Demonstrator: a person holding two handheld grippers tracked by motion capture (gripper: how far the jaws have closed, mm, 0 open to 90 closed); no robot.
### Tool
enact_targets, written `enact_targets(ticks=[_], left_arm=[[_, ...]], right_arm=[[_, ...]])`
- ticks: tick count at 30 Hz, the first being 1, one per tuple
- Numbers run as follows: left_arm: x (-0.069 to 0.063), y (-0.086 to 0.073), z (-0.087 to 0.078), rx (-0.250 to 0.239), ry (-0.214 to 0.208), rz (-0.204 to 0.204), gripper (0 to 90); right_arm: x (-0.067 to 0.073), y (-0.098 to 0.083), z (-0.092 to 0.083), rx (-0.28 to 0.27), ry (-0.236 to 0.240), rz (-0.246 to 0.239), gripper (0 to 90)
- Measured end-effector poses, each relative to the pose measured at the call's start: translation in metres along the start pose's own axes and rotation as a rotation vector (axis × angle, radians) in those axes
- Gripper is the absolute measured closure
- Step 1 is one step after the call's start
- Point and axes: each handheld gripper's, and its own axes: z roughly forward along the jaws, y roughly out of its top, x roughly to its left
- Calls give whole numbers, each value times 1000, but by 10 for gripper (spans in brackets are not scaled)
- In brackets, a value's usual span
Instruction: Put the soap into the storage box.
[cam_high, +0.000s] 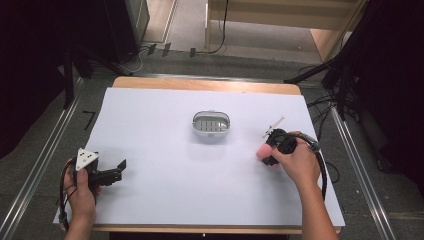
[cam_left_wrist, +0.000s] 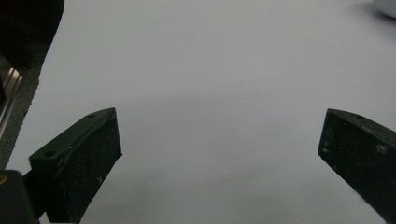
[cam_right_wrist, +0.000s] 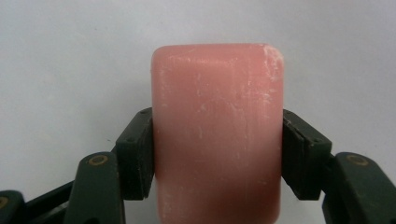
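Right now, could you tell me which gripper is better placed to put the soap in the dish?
Right. The right gripper already clamps the soap beside the dish; the left gripper is open, farther away.

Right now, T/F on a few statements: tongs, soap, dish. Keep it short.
1. The right tongs are shut on the pink soap bar. True.
2. The left tongs hold the soap dish. False: they are open over bare white sheet, gripping nothing.
3. The grey soap dish sits near the middle of the table, apart from both tongs. True.
4. The soap already lies in the dish. False: it is at the right tongs, to the right of the dish.
5. The left tongs are nearer the dish than the right tongs. False: the right ones are nearer.
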Motion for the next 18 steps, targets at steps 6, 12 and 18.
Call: enact_targets(ticks=[6,12,18], left_arm=[[0,0,0,-1,-2,-1,0],[0,0,0,-1,-2,-1,0],[0,0,0,-1,-2,-1,0]], right_arm=[[5,12,-2,-1,16,-39,389],[11,25,-2,-1,22,-89,389],[17,36,-2,-5,39,-124,389]])
